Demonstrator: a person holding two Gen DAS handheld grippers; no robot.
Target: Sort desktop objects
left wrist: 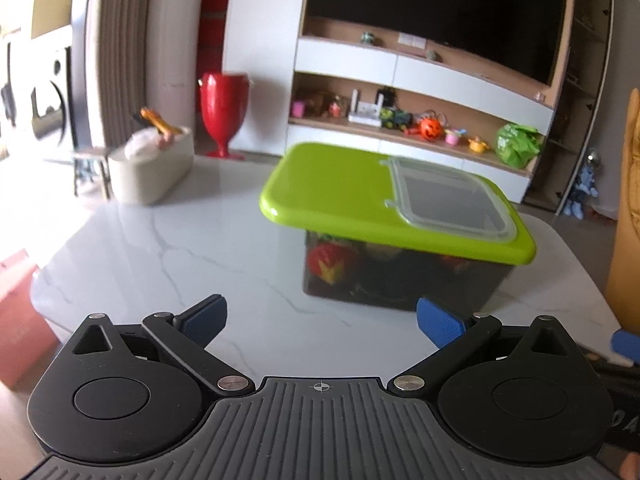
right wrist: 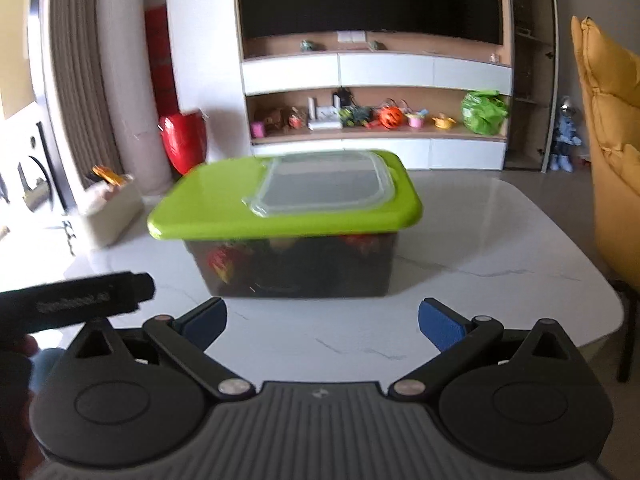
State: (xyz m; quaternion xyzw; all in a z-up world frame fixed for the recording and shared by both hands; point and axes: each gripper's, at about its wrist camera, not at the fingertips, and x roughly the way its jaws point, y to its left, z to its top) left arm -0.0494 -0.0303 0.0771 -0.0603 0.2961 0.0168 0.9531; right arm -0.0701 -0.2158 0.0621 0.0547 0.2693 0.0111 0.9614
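A dark see-through storage box (left wrist: 400,276) (right wrist: 296,268) with coloured toys inside stands on the white marble table (left wrist: 180,248) (right wrist: 500,248). Its lime-green lid (left wrist: 332,188) (right wrist: 216,208) is on, with a clear hatch (left wrist: 448,200) (right wrist: 324,188) lying shut in it. My left gripper (left wrist: 320,322) is open and empty, short of the box's near side. My right gripper (right wrist: 322,324) is also open wide and empty, just in front of the box. The left gripper's black body (right wrist: 80,300) shows at the left in the right wrist view.
A cream container (left wrist: 152,168) (right wrist: 108,212) with odds and ends stands at the table's far left. A yellow chair (right wrist: 612,152) is beside the table's right edge. A red vase (left wrist: 224,112) and a toy shelf (left wrist: 420,120) lie beyond the table.
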